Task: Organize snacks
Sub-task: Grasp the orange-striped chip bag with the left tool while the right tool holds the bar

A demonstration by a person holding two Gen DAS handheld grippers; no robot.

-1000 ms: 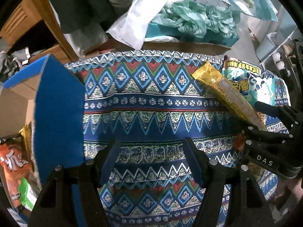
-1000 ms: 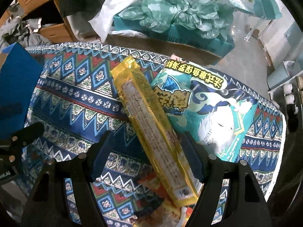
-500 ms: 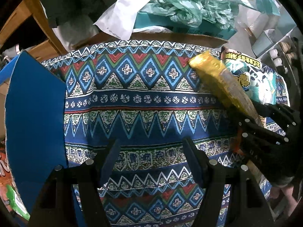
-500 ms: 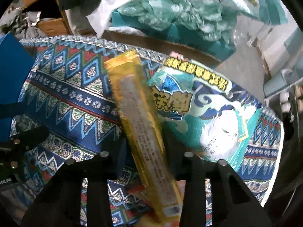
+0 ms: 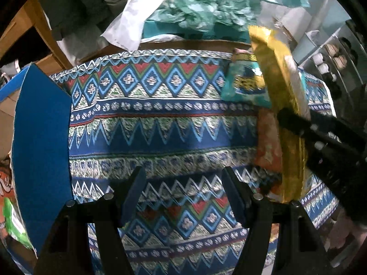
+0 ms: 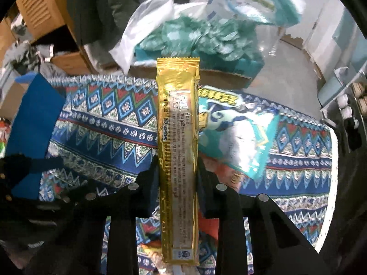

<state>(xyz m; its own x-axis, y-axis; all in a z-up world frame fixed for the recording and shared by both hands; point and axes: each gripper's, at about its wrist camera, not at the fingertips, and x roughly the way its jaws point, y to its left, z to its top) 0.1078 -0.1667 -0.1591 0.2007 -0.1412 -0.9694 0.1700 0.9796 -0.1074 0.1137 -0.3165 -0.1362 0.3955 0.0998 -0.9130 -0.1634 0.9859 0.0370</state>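
My right gripper [image 6: 177, 178] is shut on a long gold snack pack [image 6: 177, 137], which stands lifted off the patterned tablecloth [image 6: 96, 123]. The same gold snack pack [image 5: 282, 96] and the right gripper [image 5: 296, 123] show at the right of the left wrist view. A teal snack bag [image 6: 238, 135] lies flat behind it, and an orange packet [image 5: 268, 142] lies beneath. My left gripper [image 5: 183, 190] hangs open above bare cloth, with nothing between its fingers. A blue cardboard box flap [image 5: 41, 142] stands at the table's left edge.
A teal box heaped with green and white plastic bags [image 6: 201, 36] sits behind the table. Wooden furniture [image 6: 41, 11] stands at back left. Orange and green snack packs [image 5: 9, 206] lie inside the blue box. A white shelf [image 6: 341, 96] is at right.
The right gripper closed on the gold snack pack and lifted it off the cloth, swinging it upright. The left gripper shifted sideways over the cloth and stayed open.
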